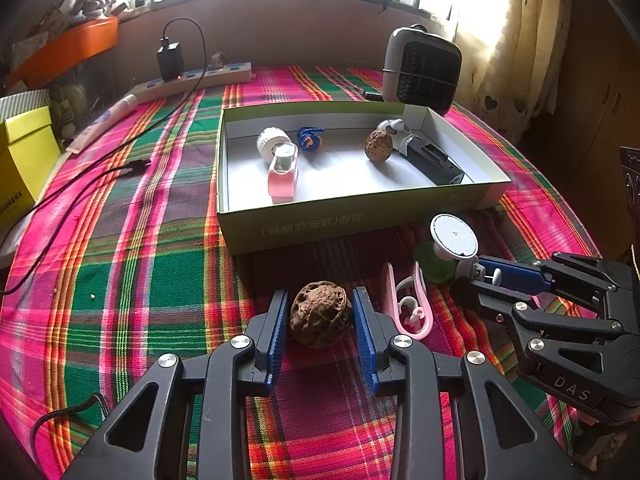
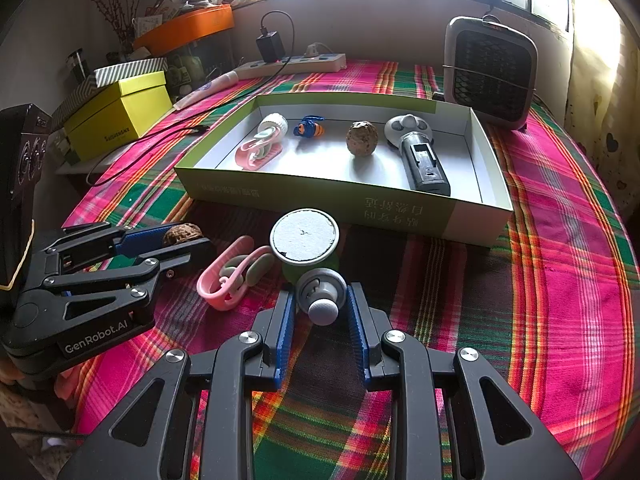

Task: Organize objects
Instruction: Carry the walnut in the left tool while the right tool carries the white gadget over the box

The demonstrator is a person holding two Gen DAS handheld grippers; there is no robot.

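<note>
**Both tools at objects in front of the tray**

The left tool (image 1: 320,332) sits low over the plaid-covered counter (image 1: 160,264) with its blue pads on either side of a walnut (image 1: 320,314). The right pad looks to touch the shell and the left is at most a sliver off; I cannot tell whether the walnut is actually clamped.

The right tool (image 2: 322,312) has its pads closed against the grey stem of a small roller (image 2: 308,256), whose round white face points up and away from the camera over a green base.

A pink clip (image 2: 230,276) lies on the cloth between the two tools, at ten o'clock from the right tool and just beside the roller.

Beyond them, at twelve o'clock, stands the shallow green-sided tray (image 1: 320,226). Inside it, from nine o'clock to three o'clock, lie a white roller with a pink clip (image 1: 280,160), a blue and orange toy (image 1: 310,139), a second walnut (image 1: 378,146) and a dark handheld fan (image 1: 424,152). A grey desk fan (image 1: 420,70) stands behind the tray's far right corner.
</note>
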